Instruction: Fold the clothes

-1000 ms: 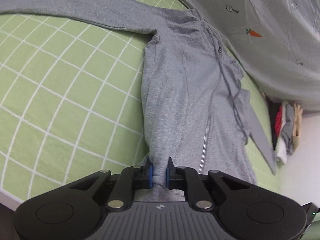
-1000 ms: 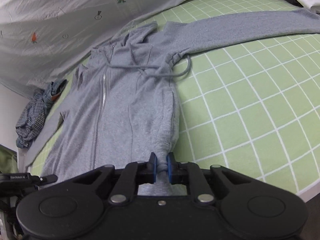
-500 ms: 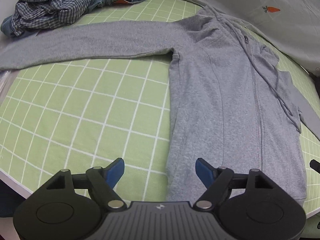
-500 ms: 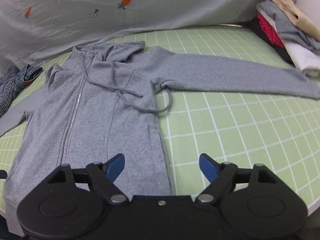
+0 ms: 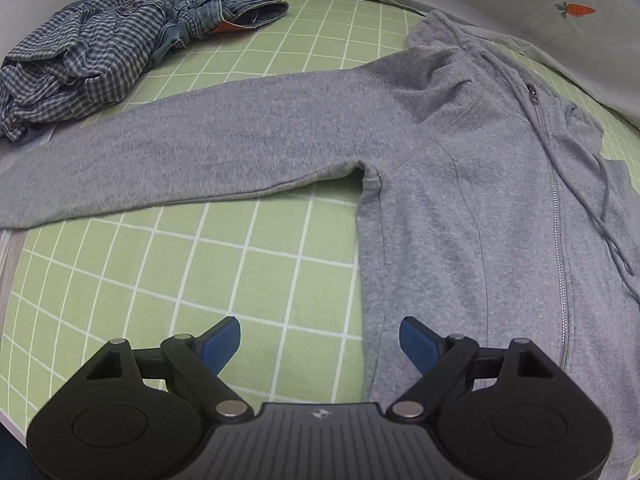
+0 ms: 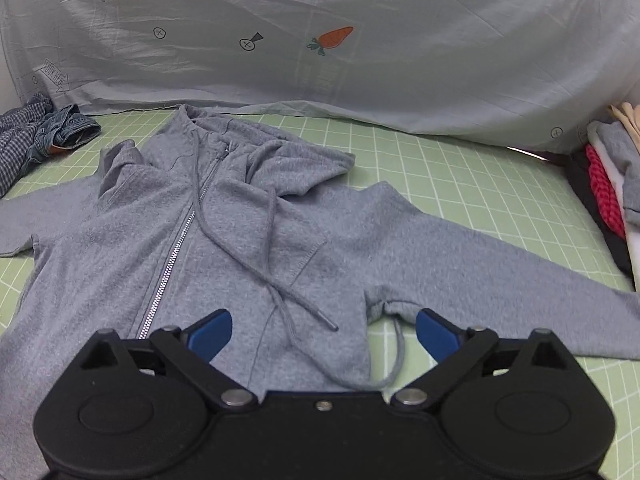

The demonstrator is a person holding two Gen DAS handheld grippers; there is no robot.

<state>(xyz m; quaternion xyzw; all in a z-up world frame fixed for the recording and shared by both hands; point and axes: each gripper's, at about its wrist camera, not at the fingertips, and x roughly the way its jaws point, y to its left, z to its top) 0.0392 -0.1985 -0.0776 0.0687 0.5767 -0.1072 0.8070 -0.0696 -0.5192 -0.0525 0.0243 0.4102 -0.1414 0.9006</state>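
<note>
A grey zip-up hoodie (image 5: pixel 460 184) lies flat, front up, on a green checked sheet (image 5: pixel 180 280), both sleeves spread sideways. In the left wrist view its left sleeve (image 5: pixel 180 152) runs off to the left. My left gripper (image 5: pixel 320 340) hovers over the hoodie's side seam, its jaws still opening, nothing between the blue pads. In the right wrist view the hoodie (image 6: pixel 224 240) shows its hood, zip and drawstrings, with the other sleeve (image 6: pixel 500 288) stretching right. My right gripper (image 6: pixel 324 332) hangs above the armpit area, jaws still opening and empty.
A crumpled checked shirt and jeans (image 5: pixel 100 44) lie at the far left corner. A stack of folded clothes (image 6: pixel 608 184) sits at the right edge. A pale printed cloth (image 6: pixel 320 40) hangs behind the sheet. The surface edge (image 5: pixel 8 264) runs along the left.
Both grippers let go of the hoodie's bottom hem and opened wide. Both then moved up along the garment toward the armpits, turning as they went.
</note>
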